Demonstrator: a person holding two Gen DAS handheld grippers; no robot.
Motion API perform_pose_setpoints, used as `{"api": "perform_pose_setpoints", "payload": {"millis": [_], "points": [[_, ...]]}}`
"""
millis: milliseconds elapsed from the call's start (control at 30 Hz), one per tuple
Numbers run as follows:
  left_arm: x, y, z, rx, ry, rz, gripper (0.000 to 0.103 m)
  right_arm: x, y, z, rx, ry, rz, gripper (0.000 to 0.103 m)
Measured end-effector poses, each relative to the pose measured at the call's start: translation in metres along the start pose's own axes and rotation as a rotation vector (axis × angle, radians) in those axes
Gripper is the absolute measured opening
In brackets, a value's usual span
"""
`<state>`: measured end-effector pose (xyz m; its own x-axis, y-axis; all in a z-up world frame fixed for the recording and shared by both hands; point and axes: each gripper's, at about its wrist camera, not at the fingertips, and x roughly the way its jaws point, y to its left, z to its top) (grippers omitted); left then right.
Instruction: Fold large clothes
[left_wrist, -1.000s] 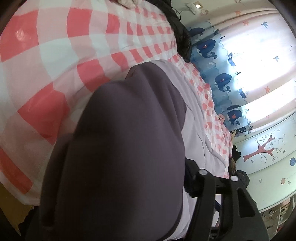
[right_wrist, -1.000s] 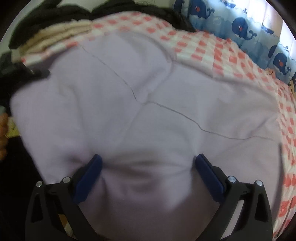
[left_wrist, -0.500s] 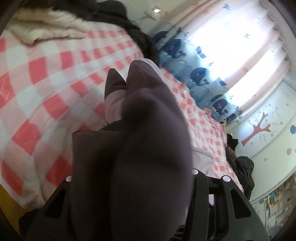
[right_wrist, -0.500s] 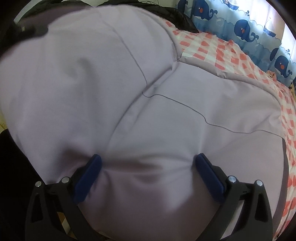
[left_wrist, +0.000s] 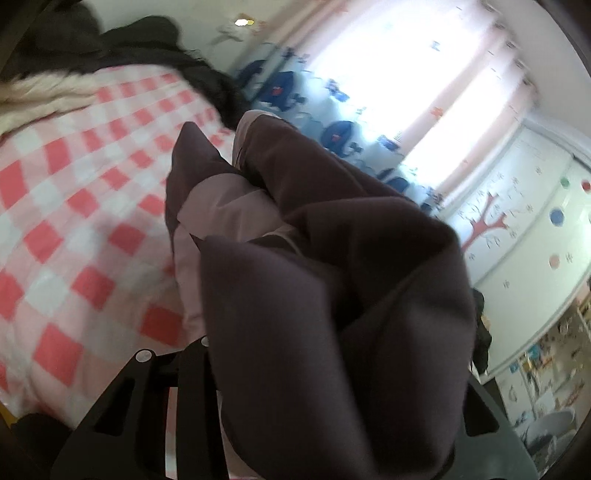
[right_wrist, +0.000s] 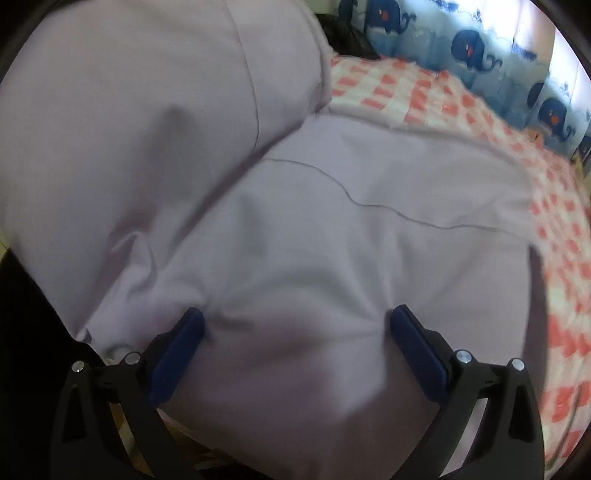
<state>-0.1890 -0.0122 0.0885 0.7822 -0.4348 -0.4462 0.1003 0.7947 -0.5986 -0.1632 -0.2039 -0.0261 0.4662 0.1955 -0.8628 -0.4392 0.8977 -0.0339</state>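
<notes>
A large lilac padded garment (right_wrist: 332, 229) with a dark brown lining lies on a bed with a red-and-white checked cover (right_wrist: 436, 99). In the right wrist view my right gripper (right_wrist: 295, 332) stands wide apart, its blue pads (right_wrist: 177, 354) pressed into a thick fold of the lilac fabric that fills the gap. In the left wrist view the dark brown side of the garment (left_wrist: 332, 295) is bunched over my left gripper and hides its fingertips; lilac fabric (left_wrist: 229, 206) shows beneath. The garment's left part is lifted and folded over (right_wrist: 147, 110).
The checked cover (left_wrist: 74, 206) stretches left in the left wrist view, with a cream fleece (left_wrist: 44, 96) and dark clothes (left_wrist: 177, 62) at its far end. A whale-print curtain (right_wrist: 476, 48) hangs behind the bed. A wall with a tree decal (left_wrist: 484, 225) stands at right.
My left gripper has lifted the garment's edge and carried it over; the lilac flap has risen and swung across the right view. The right gripper has kept its place in the fabric.
</notes>
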Motion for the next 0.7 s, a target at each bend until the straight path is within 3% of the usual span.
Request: {"api": "perform_pose_setpoints", "payload": {"millis": [100, 167, 300, 433, 500, 567, 700], "points": [[0.013, -0.037, -0.004, 0.079, 0.025, -0.037, 0.037, -0.025, -0.024, 0.001, 0.078, -0.083, 0.142, 0.098], [0.026, -0.06, -0.011, 0.126, 0.046, -0.059, 0.037, -0.044, -0.056, -0.005, 0.214, -0.167, 0.289, 0.098], [0.054, -0.104, -0.035, 0.216, 0.092, -0.091, 0.037, -0.054, -0.156, -0.045, 0.63, -0.345, 0.796, 0.098], [0.087, -0.142, -0.067, 0.295, 0.138, -0.12, 0.037, -0.026, -0.219, -0.083, 0.894, -0.424, 1.144, 0.096], [0.102, -0.158, -0.082, 0.33, 0.158, -0.124, 0.037, -0.027, -0.235, -0.094, 0.941, -0.466, 1.217, 0.096], [0.119, -0.174, -0.1, 0.37, 0.185, -0.131, 0.037, -0.037, -0.254, -0.101, 0.961, -0.512, 1.234, 0.096], [0.152, -0.203, -0.142, 0.497, 0.236, -0.114, 0.037, -0.081, -0.306, -0.086, 0.91, -0.567, 1.085, 0.097]]}}
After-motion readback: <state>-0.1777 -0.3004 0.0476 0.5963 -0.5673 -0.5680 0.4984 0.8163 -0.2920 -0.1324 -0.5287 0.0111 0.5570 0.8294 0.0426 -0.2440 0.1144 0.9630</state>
